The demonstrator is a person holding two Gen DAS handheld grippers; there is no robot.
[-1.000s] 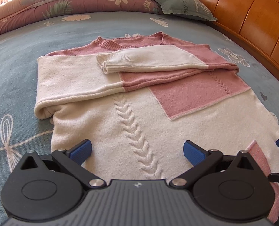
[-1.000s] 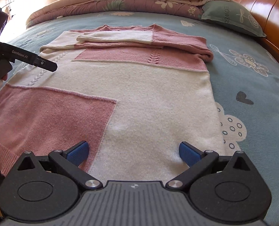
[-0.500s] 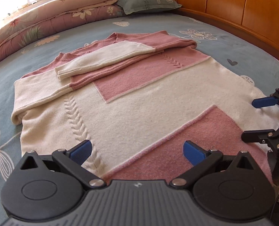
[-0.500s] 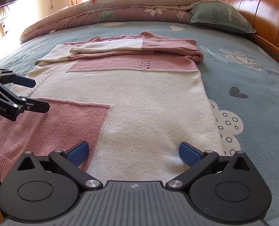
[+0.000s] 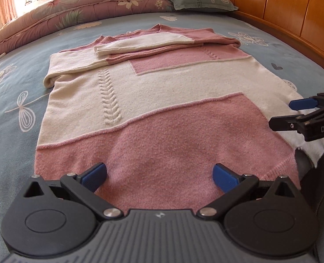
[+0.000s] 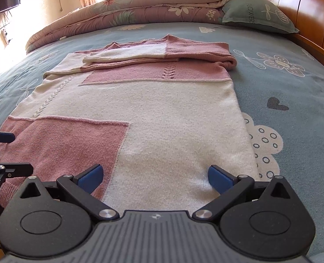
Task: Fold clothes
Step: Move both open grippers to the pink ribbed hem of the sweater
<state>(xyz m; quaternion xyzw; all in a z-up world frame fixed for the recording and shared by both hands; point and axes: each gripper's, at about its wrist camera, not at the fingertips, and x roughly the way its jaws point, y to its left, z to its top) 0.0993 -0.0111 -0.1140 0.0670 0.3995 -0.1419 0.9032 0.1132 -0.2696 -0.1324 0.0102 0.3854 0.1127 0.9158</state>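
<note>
Both wrist views sit low at the bed's near edge, facing the headboard [image 5: 293,19] close over the sweater [image 5: 162,100] hem; each catches the other gripper at its side

The pink-and-cream knit sweater [image 5: 162,100] lies flat on my bed [image 5: 19,83], hem nearest me, both sleeves [image 5: 144,43] folded across the chest, a cable braid running down its cream panel.

The sweater [image 6: 162,114] lies flat on the bed [image 6: 293,100], stretching ahead of the right claw [image 6: 154,175], its sleeves folded across its far end. The left claw [image 5: 159,175] sits over the near hem, just left. Beyond, a quilt [image 6: 140,13] and pillow [image 6: 256,15].
</note>
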